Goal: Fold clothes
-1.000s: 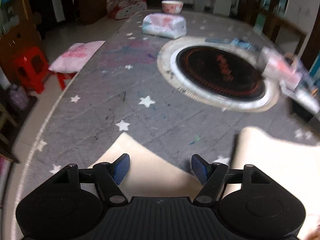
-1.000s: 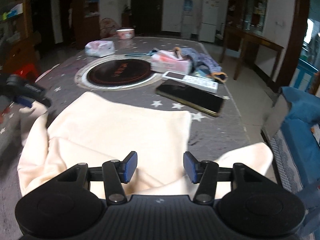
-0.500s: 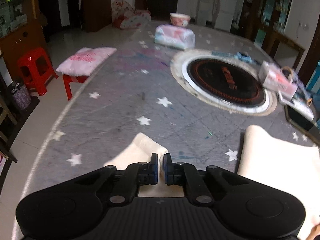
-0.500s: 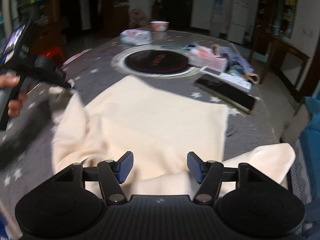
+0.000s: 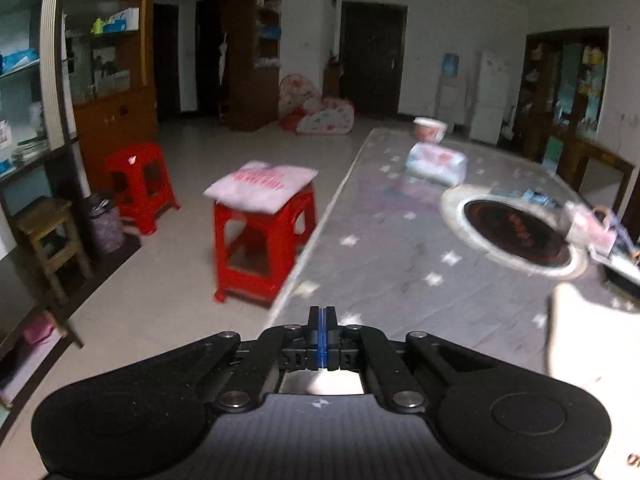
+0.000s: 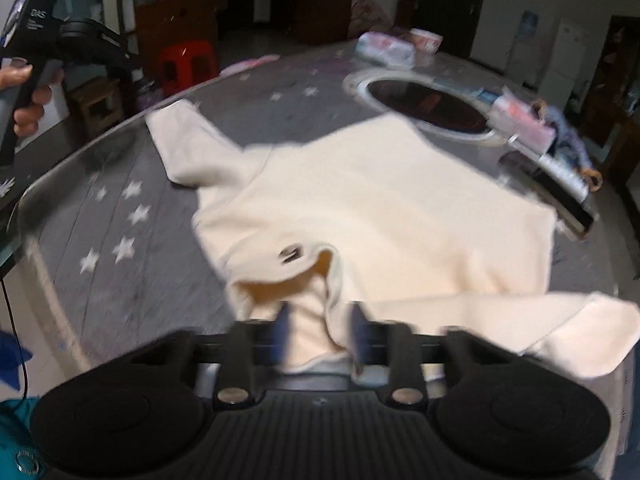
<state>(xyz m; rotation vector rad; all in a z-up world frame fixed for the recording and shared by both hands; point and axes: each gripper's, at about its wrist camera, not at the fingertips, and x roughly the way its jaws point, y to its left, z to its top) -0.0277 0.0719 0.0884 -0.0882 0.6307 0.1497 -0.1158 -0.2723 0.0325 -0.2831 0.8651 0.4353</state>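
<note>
A cream sweater [image 6: 380, 208] lies spread on the grey star-patterned table [image 6: 120, 208], one sleeve [image 6: 180, 140] stretched to the far left, the other [image 6: 520, 320] across the near right. My right gripper [image 6: 318, 336] is partly open with the collar fabric bunched between its fingers. My left gripper [image 5: 322, 328] is shut, raised over the table's left edge, nothing visible between its pads; it shows at the upper left of the right wrist view [image 6: 60, 36]. A sweater edge [image 5: 580, 344] shows at right in the left wrist view.
A round black hotplate [image 6: 424, 104] sits mid-table. A tissue pack [image 6: 384, 50], a bowl [image 6: 426, 38], a phone [image 6: 560, 196] and a remote [image 6: 560, 168] lie beyond and to the right. Red stools [image 5: 260, 236] stand left of the table.
My left gripper shut near the sleeve end, then lifted and swung left off the cloth. The sleeve now lies stretched out. My right gripper narrowed around the collar.
</note>
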